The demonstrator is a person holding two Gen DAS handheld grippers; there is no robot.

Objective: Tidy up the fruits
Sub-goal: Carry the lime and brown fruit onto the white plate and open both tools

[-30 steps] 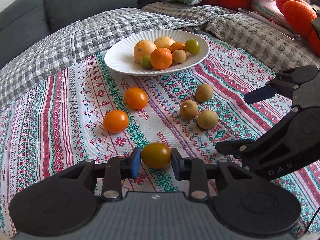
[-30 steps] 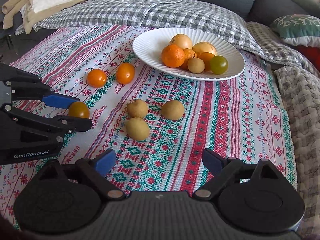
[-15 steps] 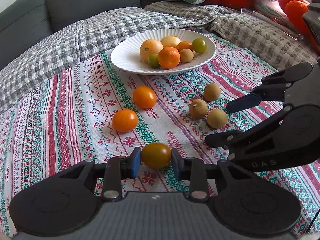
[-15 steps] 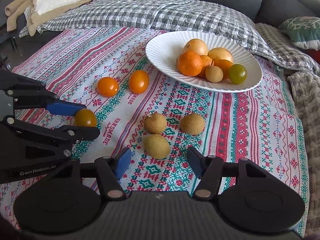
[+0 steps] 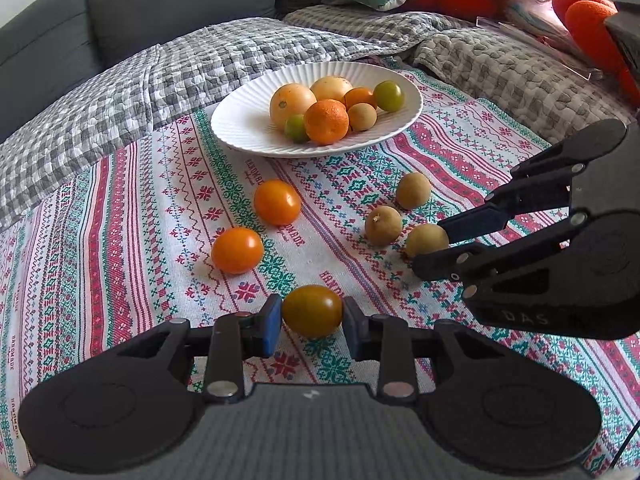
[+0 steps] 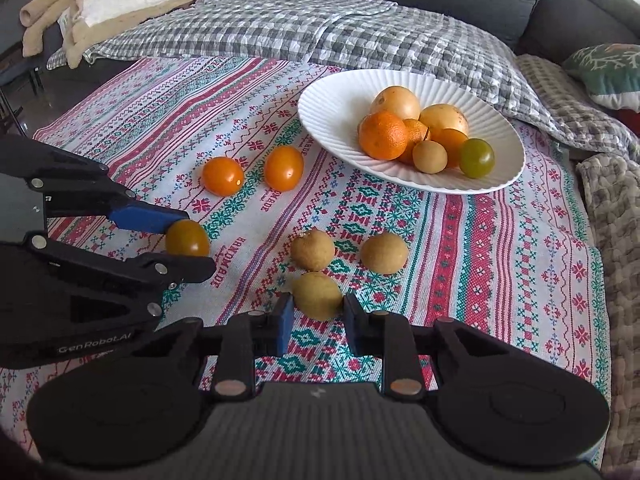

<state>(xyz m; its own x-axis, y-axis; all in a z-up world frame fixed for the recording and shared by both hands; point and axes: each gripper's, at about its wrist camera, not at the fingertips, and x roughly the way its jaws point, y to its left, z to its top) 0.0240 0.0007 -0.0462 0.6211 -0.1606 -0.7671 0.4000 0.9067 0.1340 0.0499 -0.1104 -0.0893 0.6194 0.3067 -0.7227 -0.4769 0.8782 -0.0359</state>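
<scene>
My right gripper [image 6: 314, 314] has just been closing and now clamps the nearest brown longan [image 6: 317, 294], which sits on the patterned cloth [image 6: 500, 260]. My left gripper [image 5: 308, 320] holds a dark greenish-orange tomato [image 5: 312, 310] between its pads, low over the cloth. Beyond them, two more longans [image 6: 384, 253] and two orange tomatoes [image 5: 277, 202] lie loose on the cloth. Farther back, the white plate [image 6: 332, 100] already carries a pile of fruit. I judge the job about half done: six pieces, counting the two gripped, remain off the plate.
</scene>
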